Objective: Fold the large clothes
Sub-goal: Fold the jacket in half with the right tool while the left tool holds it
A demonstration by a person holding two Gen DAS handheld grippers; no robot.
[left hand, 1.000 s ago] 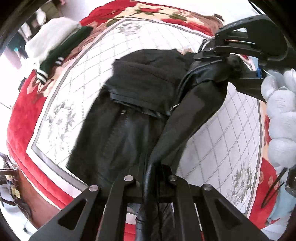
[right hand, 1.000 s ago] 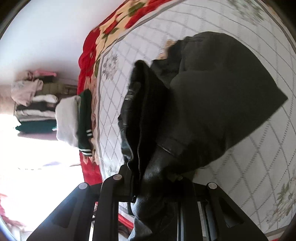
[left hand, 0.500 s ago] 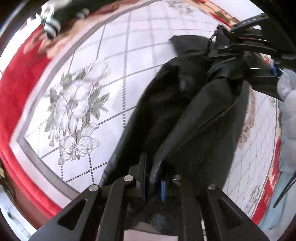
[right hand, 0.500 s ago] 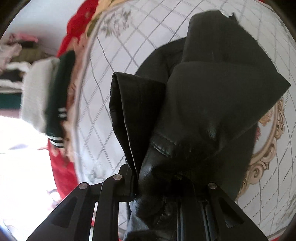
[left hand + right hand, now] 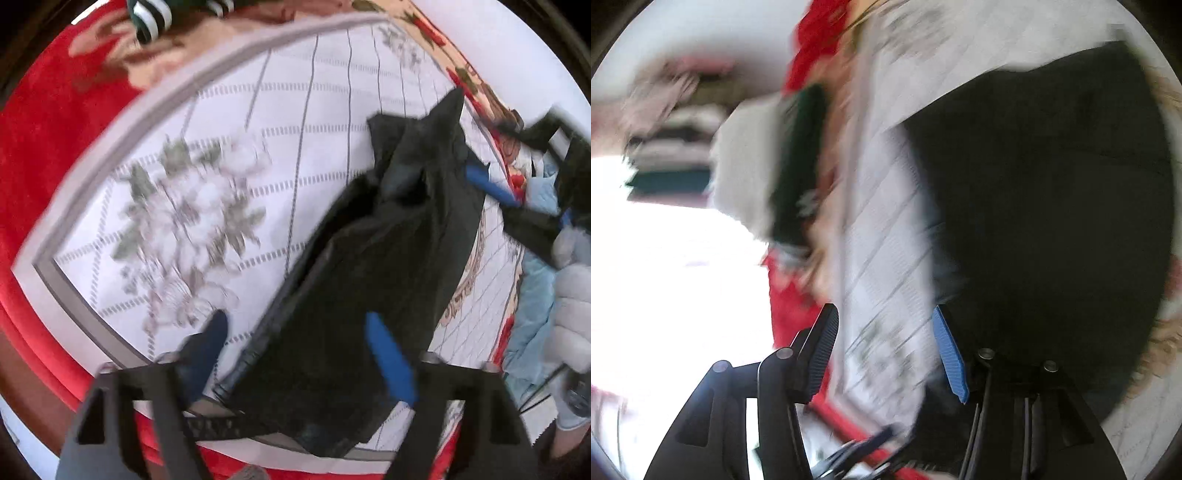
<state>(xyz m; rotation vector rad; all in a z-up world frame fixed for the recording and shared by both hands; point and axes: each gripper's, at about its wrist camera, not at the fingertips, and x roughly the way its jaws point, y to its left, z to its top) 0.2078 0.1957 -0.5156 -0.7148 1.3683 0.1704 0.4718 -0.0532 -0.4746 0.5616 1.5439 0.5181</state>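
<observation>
A black leather-like jacket lies folded in a long bundle on the white quilted bed cover. My left gripper is open, its blue-padded fingers spread either side of the jacket's near end. My right gripper is open and empty, just left of the jacket; it also shows in the left wrist view at the jacket's far end. The right wrist view is blurred.
A green garment with white stripes and a white one lie at the bed's far side. The red floral border marks the bed edge. Stacked clothes sit on a shelf beyond. A gloved hand is at right.
Both grippers have opened and let go of the jacket, which now rests on the bed. The right gripper has swung away to the left.
</observation>
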